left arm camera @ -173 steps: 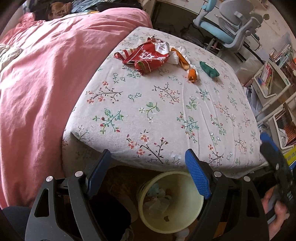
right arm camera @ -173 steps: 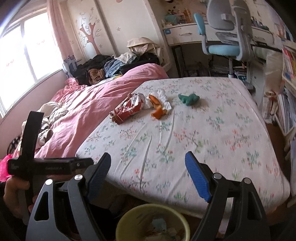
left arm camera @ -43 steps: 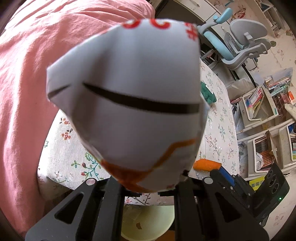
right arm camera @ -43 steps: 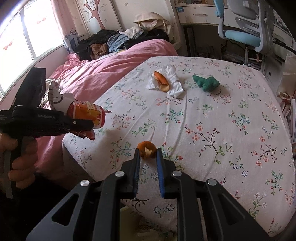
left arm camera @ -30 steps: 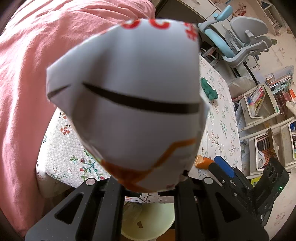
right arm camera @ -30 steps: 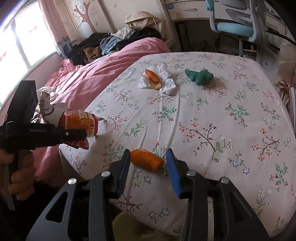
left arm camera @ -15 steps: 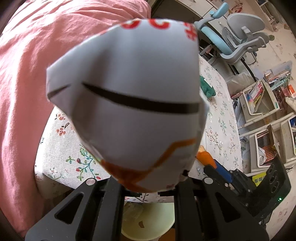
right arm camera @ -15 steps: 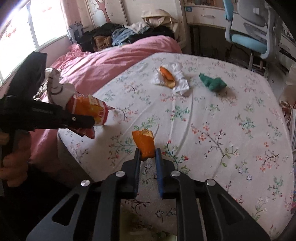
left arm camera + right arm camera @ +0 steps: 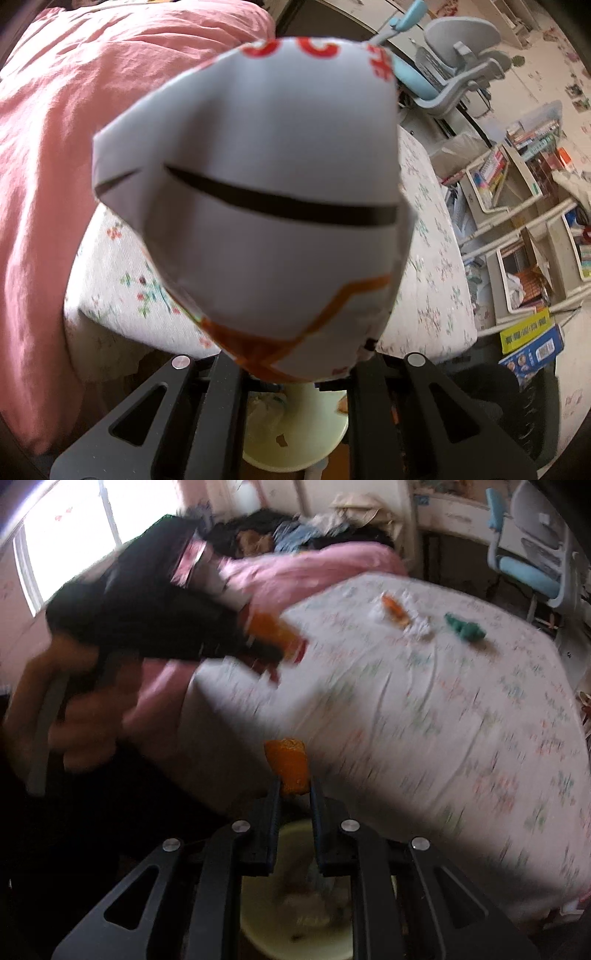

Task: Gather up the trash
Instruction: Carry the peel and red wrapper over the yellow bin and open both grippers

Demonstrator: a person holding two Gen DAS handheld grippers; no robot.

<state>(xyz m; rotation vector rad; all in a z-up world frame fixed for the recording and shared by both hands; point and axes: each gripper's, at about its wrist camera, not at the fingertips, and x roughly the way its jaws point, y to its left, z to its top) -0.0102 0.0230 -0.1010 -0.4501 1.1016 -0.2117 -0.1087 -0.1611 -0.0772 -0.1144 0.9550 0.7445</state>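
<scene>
A crumpled white and red snack bag [image 9: 266,192] fills the left wrist view, with my left gripper [image 9: 295,369] shut on its lower end. Below it stands a pale yellow waste bin [image 9: 295,439] with scraps inside. In the right wrist view my right gripper [image 9: 293,794] is shut on an orange peel [image 9: 288,764], held over the same bin [image 9: 299,923] at the bed's near edge. The left gripper [image 9: 266,653] with the bag [image 9: 273,631] shows blurred at the upper left, in a hand [image 9: 74,716]. More peel on white tissue [image 9: 400,616] and a green toy [image 9: 465,627] lie far on the bed.
The bed has a floral sheet [image 9: 443,720] and a pink duvet [image 9: 55,166]. A blue and grey desk chair [image 9: 454,77] and shelves of books [image 9: 517,184] stand to the right. Clothes are piled by the window [image 9: 288,531].
My right gripper shut on the orange peel, lifted it off the sheet and carried it back over the bin. The left gripper with the bag shifted toward the bed's edge.
</scene>
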